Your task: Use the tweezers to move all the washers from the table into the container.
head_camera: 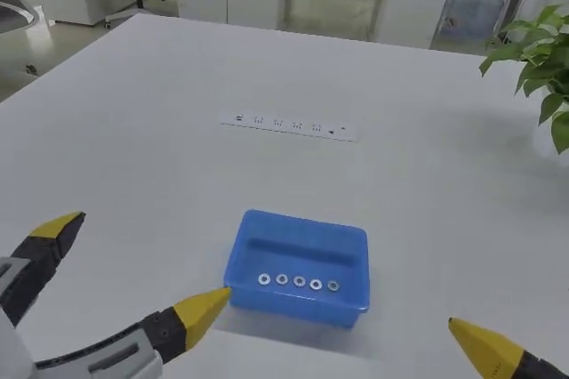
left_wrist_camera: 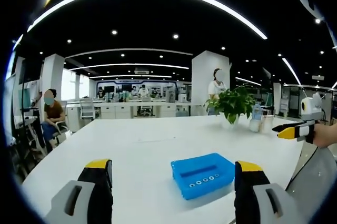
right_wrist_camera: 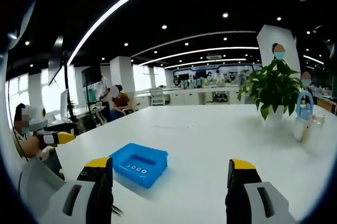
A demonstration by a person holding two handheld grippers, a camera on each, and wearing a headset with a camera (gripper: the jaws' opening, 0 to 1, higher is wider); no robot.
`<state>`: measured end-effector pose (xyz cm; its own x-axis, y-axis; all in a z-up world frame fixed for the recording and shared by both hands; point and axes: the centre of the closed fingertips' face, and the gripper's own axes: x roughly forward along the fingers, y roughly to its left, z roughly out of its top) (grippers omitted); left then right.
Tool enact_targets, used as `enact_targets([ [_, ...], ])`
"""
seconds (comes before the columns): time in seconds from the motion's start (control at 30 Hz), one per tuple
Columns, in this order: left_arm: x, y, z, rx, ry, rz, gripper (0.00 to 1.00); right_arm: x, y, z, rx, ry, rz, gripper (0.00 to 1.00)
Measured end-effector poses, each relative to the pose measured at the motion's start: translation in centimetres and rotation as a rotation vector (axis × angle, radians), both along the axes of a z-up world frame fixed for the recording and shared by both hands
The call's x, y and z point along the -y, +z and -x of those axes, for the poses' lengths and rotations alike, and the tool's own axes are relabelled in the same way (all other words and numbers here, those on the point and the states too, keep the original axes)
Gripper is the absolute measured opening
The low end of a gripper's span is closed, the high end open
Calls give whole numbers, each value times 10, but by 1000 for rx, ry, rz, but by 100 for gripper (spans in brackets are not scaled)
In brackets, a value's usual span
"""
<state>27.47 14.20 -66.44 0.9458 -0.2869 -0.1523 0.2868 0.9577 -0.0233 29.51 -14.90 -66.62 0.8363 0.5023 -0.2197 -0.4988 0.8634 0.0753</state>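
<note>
on the left, the left gripper (head_camera: 142, 257) hovers low over the white table (head_camera: 133, 130), its yellow-tipped jaws spread wide with nothing between them. just right of its nearer tip sits the rectangular blue plastic container (head_camera: 302, 250), with five small silver metal washers (head_camera: 299, 281) lying in a neat row on its floor near the front wall. beyond it, a white power strip (head_camera: 289, 125) lies flat on the tabletop. further right, the right gripper (right_wrist_camera: 169, 163) has its jaws wide apart too, gripping nothing, and a green leafy plant (head_camera: 542, 59) stands at the far edge. with the washers all inside the container, the transfer looks finished or nearly so. any stragglers would be hidden beneath the grippers.
</note>
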Motion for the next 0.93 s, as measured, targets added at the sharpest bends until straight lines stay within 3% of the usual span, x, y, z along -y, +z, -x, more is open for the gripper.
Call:
enact_targets([
  [0.1, 4, -4, 0, -12, -19, -32, 99, 4, 6, 4, 37, -8, 67, 85],
  [0.2, 5, -7, 0, -22, -28, -45, 99, 7, 2, 5, 26, -21, 61, 84],
  [0.37, -1, -11, 0, -38, -15, -25, 99, 13, -2, 0, 10, -45, 62, 82],
  [0.6, -6, -18, -1, -53, -24, -32, 97, 14, -4, 0, 2, -46, 63, 80],
  [0.93, -1, -21, 0, -65, -38, -43, 97, 16, -5, 0, -5, -52, 52, 79],
])
